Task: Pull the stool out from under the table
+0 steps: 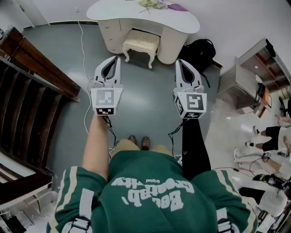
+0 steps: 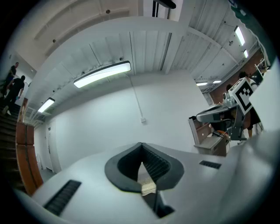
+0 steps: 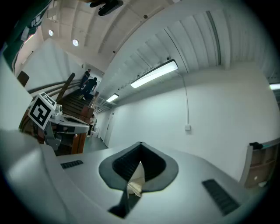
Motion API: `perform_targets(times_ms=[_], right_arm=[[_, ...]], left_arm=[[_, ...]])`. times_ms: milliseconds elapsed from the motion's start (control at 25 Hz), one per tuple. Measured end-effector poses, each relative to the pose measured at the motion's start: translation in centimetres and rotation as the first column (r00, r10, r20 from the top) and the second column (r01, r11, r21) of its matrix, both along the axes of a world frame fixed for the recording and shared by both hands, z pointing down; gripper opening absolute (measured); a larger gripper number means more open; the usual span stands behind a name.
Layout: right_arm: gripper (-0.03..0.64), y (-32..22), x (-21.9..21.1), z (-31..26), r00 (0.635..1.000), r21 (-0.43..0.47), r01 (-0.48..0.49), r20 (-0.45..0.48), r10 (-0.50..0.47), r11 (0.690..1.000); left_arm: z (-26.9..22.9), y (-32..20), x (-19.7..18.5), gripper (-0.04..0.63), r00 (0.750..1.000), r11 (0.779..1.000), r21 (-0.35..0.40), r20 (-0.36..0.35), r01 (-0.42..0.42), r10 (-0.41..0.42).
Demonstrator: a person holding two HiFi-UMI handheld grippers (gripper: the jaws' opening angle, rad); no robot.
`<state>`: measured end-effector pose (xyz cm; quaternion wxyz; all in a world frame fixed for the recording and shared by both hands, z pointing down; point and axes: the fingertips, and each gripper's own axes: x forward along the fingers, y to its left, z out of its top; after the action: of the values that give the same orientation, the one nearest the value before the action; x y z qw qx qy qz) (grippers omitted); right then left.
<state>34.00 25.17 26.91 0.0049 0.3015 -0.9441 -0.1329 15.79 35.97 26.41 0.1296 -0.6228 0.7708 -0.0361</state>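
Both claws, the left gripper [image 1: 113, 63] and the right gripper [image 1: 183, 67], have jaws together and empty, well short of the stool [image 1: 142, 42], which stands ahead, half under the table [image 1: 136, 12], long side crosswise, nearer the left.

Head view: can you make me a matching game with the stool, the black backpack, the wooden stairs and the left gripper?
Things:
1. stool
2. backpack
3. stairs
4. left gripper

Matches:
A. brown, along the picture's left side
B. jaws shut, held up in the air
C. tucked under the white table
D. black, just right of the table

Pairs: 1-C, 2-D, 3-A, 4-B
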Motion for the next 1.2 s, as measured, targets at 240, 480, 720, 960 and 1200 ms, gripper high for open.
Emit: perform_targets(times_ms=[240,480,720,960,1200], right_arm=[[0.006,-0.3,0.8,0.5,1.000,-0.005,0.000,0.001,0.000,1.000],[0.008,-0.1,0.9,0.8,0.999,-0.028,0.009,0.040,-0.008,1.000],[0.008,-0.4,0.3,1.5,0.999,-0.036,0.017,0.028,-0.016,0.999],[0.008,-2.7,-2.1,3.1,1.000,-0.057,0.008,0.002,-0.008,0.998],[0.008,-7.5,-6.3,3.5,0.999,-0.062,-0.031,-0.037,0.029,0.998]], left_arm=[[-0.2,0.0,0.4,0.014,1.000,1.000,0.002,0.005,-0.001,0.001],[-0.2,0.3,0.4,0.014,1.000,1.000,0.006,0.008,0.011,-0.011],[-0.1,0.1,0.1,0.014,0.999,1.000,-0.017,0.039,0.019,-0.018],[1.0,-2.3,-2.6,0.014,1.000,0.999,-0.036,0.021,0.022,-0.022],[1.5,-7.8,-7.3,0.014,1.000,0.999,-0.032,0.001,-0.022,0.022]])
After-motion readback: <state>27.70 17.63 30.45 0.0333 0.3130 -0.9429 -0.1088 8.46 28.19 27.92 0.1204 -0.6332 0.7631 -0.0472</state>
